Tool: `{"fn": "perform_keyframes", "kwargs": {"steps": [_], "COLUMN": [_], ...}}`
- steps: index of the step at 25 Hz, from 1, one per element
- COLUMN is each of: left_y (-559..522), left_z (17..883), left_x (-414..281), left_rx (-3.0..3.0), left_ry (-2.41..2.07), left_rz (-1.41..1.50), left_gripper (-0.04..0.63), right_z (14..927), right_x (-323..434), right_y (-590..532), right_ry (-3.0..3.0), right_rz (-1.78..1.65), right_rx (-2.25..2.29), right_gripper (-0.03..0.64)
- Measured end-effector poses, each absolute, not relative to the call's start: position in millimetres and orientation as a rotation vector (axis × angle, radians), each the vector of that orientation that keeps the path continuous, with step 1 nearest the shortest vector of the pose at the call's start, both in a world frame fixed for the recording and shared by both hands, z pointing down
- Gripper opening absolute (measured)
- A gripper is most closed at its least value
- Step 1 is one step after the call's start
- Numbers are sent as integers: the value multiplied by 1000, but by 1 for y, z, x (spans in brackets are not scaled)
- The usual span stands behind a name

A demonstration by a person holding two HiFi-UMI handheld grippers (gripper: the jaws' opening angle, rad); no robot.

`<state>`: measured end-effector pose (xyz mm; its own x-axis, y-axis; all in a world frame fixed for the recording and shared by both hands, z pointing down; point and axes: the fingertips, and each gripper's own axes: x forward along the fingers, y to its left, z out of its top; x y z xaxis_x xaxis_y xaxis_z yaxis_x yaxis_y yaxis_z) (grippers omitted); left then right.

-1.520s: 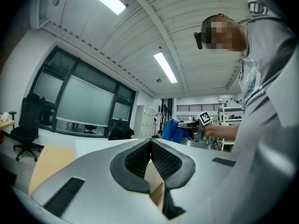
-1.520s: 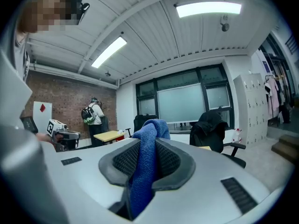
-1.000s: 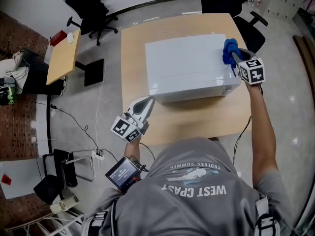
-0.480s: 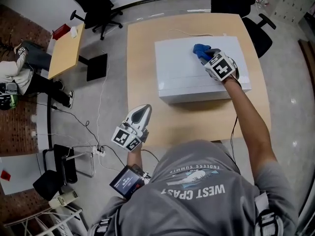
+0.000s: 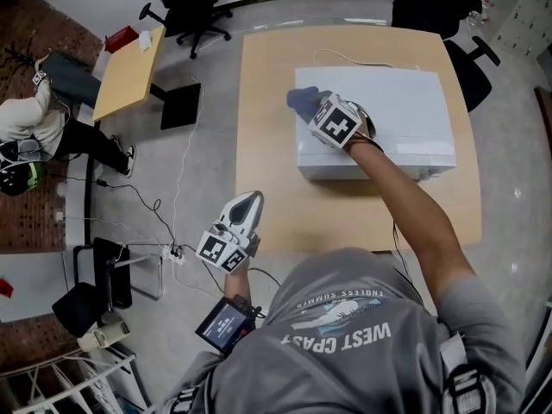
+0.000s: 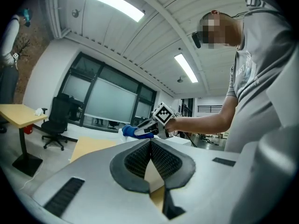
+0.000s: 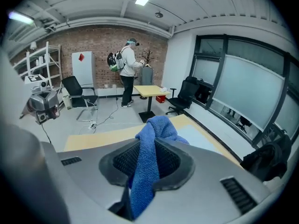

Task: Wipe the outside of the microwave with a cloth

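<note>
Head view: microwave (image 5: 397, 115), white, closed box, standing on a light wooden table (image 5: 267, 145) toward its far right part. Right gripper (image 5: 316, 109), marker cube uppermost, lies over the left part of the microwave's top, with a blue cloth (image 5: 301, 101) at its tip, at the left edge of that top. Left gripper (image 5: 247, 200) is held off the table's near left corner, over the floor, well apart from the microwave. Also present: a small desk (image 5: 129, 72) at far left, a black office chair (image 5: 185, 3) beyond it, a floor cable (image 5: 177, 179), and a seated person (image 5: 30, 119) at the left margin. Left gripper view: jaws pressed together, pad against pad, nothing between them; beyond them the right gripper with the blue cloth in its tip, low over the white top. Right gripper view: jaws clamped on the cloth, a fold of blue terry running down between the pads and bunching above their tips; the pale microwave top shows just right of the cloth and the table's wood to the left. Background: a brick wall (image 7: 93, 45), and a standing person with a backpack (image 7: 126, 69) beside the small desk.
</note>
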<state>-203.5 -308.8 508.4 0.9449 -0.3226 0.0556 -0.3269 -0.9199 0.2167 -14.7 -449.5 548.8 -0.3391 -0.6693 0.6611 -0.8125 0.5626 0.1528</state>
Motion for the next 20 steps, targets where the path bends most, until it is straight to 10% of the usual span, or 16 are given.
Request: {"fn": "perform_keyframes", "kwargs": {"steps": [20], "left_y": [-304], "left_z": [502], "left_x": [-168], "left_rx": [2905], "left_ry": [-417], "left_rz": [47], "left_gripper": [23], "right_z": [547], "right_x": [31], "right_y": [-422], "right_ry": [-2097], "right_rz": [272], "right_rx": [1246], "right_gripper": [83]}}
